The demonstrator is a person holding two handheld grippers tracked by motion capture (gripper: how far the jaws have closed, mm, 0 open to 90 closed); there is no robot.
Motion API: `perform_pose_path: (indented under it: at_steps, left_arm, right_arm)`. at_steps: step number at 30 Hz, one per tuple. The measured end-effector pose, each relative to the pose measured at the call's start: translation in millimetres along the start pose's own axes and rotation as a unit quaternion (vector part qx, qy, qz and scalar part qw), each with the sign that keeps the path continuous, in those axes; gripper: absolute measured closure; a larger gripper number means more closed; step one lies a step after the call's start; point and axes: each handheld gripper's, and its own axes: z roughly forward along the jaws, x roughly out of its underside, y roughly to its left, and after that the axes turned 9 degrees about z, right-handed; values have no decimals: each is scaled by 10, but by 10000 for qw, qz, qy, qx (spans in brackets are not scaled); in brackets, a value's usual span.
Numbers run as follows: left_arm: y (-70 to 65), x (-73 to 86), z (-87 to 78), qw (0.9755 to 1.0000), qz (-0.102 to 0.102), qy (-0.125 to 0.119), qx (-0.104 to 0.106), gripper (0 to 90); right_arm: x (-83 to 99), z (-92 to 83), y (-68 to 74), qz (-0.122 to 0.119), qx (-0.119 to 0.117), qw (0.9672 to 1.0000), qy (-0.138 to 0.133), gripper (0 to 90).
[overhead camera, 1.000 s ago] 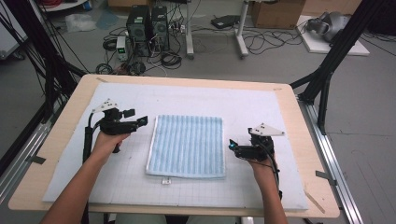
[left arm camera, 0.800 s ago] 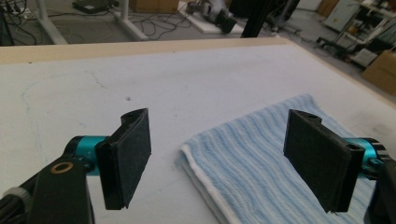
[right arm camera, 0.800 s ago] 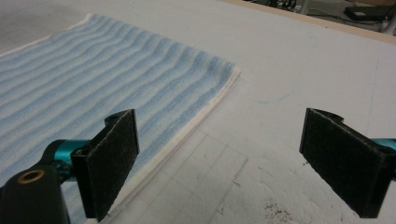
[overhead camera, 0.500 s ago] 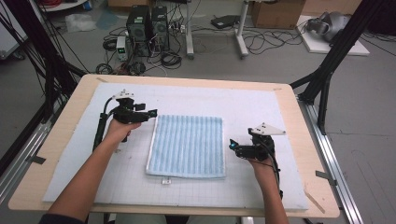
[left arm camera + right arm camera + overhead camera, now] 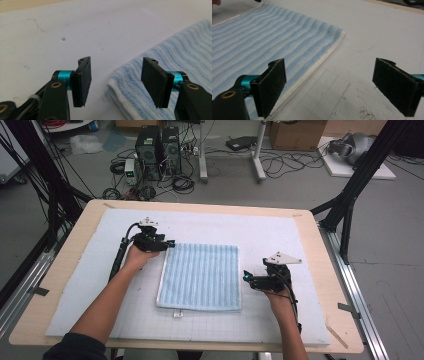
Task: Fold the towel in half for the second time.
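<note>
A folded light-blue striped towel [image 5: 200, 275] lies flat on the white mat [image 5: 280, 235] in the middle of the table. My left gripper [image 5: 170, 243] is at the towel's far left corner. In the left gripper view the towel's corner [image 5: 130, 82] lies low between the jaws of this gripper [image 5: 117, 60]. Those jaws have just been closing, and a gap still shows on each side of the cloth. My right gripper [image 5: 245, 277] rests at the towel's right edge, open. In the right gripper view its jaws [image 5: 331, 62] straddle the towel's edge [image 5: 319, 60] and bare mat.
The wooden table [image 5: 65, 270] rims the mat on all sides. Black frame legs [image 5: 350, 195] stand at the table's back corners. Computers and cables [image 5: 160, 150] sit on the floor beyond the far edge.
My left gripper has moved right and a little down onto the towel's far left corner, and its jaws have narrowed. The right gripper and the towel have not moved.
</note>
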Motion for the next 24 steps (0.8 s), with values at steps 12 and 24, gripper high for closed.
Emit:
perform_pose_path:
  at_steps: [12, 24]
  left_arm:
    - [-128, 25, 106, 9976, 594, 335, 124, 833]
    - [-43, 82, 55, 9994, 26, 92, 331, 853]
  right_arm:
    - [2, 14, 14, -32, -6, 10000, 47, 111]
    - [-200, 249, -39, -67, -51, 9998, 207, 111]
